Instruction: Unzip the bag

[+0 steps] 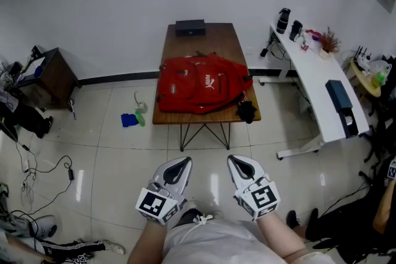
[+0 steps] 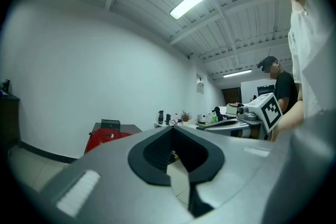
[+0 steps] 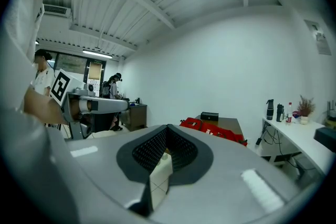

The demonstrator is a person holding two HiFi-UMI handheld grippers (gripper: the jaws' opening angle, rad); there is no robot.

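Observation:
A red backpack (image 1: 201,91) lies flat on a small wooden table (image 1: 204,37) across the room, and its zip is too small to make out. Both grippers are held low in front of the person's body, well short of the table. My left gripper (image 1: 179,162) is shut with nothing in it, and so is my right gripper (image 1: 236,161). In the left gripper view the jaws (image 2: 171,128) meet at their tips, with the backpack (image 2: 107,138) far off at the left. The right gripper view shows its closed tips (image 3: 168,127) and the backpack (image 3: 212,131) beyond them.
A black box (image 1: 190,26) sits at the table's far end and a dark object (image 1: 246,110) hangs at its near right corner. A white desk (image 1: 315,80) stands to the right, a dark cabinet (image 1: 52,74) to the left. Blue items (image 1: 129,120) and cables (image 1: 37,176) lie on the tiled floor.

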